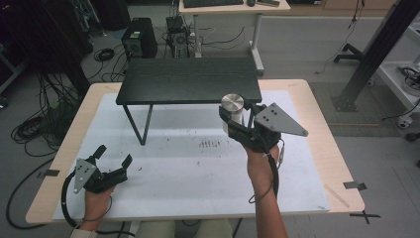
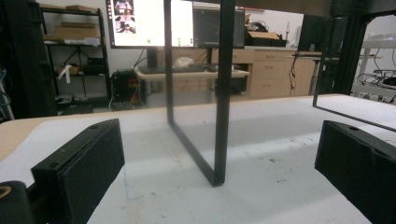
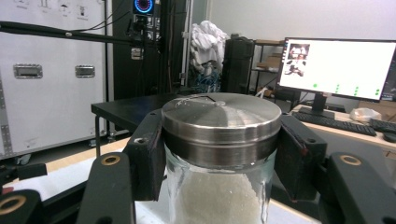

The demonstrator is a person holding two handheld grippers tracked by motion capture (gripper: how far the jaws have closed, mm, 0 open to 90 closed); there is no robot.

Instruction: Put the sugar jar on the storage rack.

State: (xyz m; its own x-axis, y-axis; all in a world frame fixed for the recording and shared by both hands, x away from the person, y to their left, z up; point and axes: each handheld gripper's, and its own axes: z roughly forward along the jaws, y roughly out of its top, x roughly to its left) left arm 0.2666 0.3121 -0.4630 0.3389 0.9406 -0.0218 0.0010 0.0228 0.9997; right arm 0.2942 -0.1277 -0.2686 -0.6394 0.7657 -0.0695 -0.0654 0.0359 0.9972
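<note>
Glass jar (image 3: 219, 186) of white grains (steel lid (image 1: 232, 102) on) clamped upright in the right gripper (image 1: 236, 120), held above the white mat (image 1: 188, 163) just before the black shelf (image 1: 190, 79); left gripper (image 1: 113, 156) rests on the mat, jaws wide, holding nothing

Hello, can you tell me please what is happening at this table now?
A person sits at a table with tongs in each hand. The right tongs are shut on a glass jar with a metal lid, holding it in the air near a small black shelf. The left tongs stand open and hold nothing, low over the white mat.
</note>
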